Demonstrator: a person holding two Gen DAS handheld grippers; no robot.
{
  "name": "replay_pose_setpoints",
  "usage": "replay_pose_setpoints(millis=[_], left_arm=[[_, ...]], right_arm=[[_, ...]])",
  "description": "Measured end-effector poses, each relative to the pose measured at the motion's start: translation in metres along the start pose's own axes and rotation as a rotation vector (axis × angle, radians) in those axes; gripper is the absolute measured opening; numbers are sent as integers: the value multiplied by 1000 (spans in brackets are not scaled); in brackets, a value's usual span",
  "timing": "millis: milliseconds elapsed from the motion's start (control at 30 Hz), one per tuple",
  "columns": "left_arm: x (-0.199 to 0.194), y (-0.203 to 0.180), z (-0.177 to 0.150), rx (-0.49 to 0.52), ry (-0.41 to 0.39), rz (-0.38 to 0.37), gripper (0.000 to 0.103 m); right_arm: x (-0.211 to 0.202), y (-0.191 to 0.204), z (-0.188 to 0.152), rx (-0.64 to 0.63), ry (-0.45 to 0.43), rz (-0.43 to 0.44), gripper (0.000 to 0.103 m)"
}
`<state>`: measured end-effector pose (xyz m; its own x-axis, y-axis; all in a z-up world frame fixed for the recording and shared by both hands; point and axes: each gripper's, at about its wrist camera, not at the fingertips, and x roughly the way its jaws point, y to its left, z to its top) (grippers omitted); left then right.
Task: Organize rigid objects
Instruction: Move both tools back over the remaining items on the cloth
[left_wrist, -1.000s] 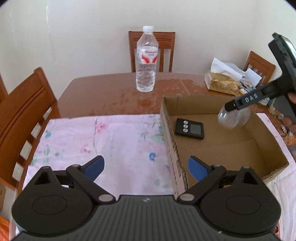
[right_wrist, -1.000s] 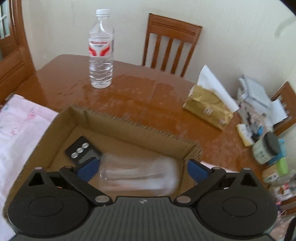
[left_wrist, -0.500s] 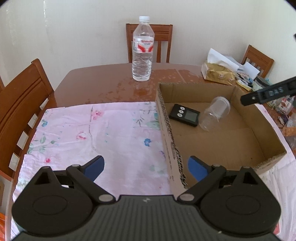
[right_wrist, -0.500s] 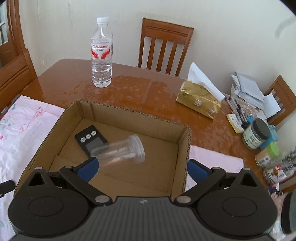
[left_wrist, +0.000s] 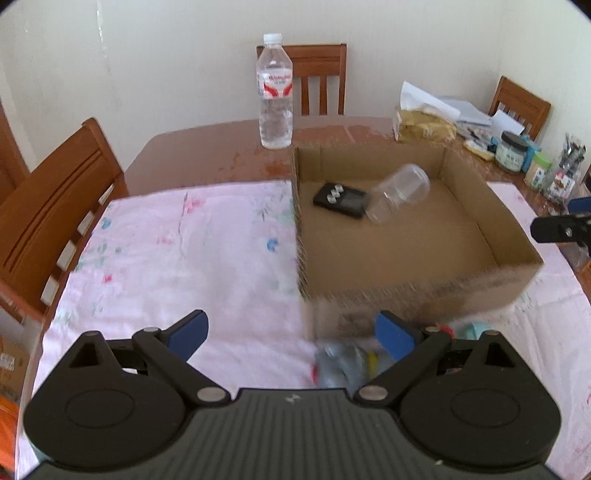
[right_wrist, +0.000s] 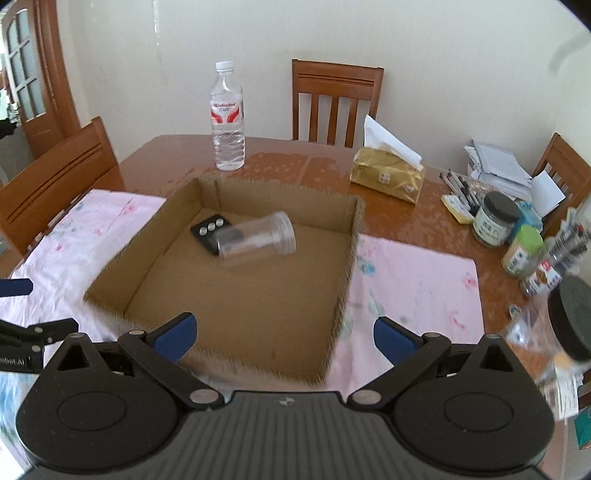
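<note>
An open cardboard box (left_wrist: 517, 254) (right_wrist: 352, 236) sits on the pink floral cloth. Inside it lie a black timer (left_wrist: 341, 201) (right_wrist: 208, 230) and a clear plastic jar (left_wrist: 400, 188) (right_wrist: 256, 240) on its side, resting partly on the timer. My left gripper (left_wrist: 291, 332) is open and empty, above the cloth at the box's near left corner. My right gripper (right_wrist: 282, 332) is open and empty, above the box's near edge. Blurred small objects (left_wrist: 343, 363) lie on the cloth below the left gripper.
A water bottle (left_wrist: 275, 96) (right_wrist: 227, 118) stands on the wooden table behind the box. A tissue pack (right_wrist: 388, 173), jars (right_wrist: 495, 221), pens and papers crowd the right side. A black-lidded jar (right_wrist: 565, 325) is close at right. Chairs ring the table.
The right gripper let the clear jar go into the box, where it now lies by the timer. Both grippers pulled back toward the near side, showing more of the table.
</note>
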<state>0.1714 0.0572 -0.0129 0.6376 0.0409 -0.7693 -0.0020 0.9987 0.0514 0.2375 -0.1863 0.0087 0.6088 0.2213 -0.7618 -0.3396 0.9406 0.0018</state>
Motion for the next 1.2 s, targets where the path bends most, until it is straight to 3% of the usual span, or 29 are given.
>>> replay_pose_setpoints(millis=[200,467,733,867,1200], left_arm=[[-22,-34,-32,21,36,22,97],[-39,-62,-67,-27,83,50,97],[-48,-66,-77,-73,96,52,97],[-47,-65,-78,-83,102,50,97],[-41,-58,-82,-119,129,15,97]], right_arm=[[-10,-14,-47,-52,31,71,103],[-3,-6,-104,-187,152,177,103],[5,21,-138,-471,220,246,103],[14,30,-148,-595,222,233,103],[39,27,-125,-577,239,348,103]])
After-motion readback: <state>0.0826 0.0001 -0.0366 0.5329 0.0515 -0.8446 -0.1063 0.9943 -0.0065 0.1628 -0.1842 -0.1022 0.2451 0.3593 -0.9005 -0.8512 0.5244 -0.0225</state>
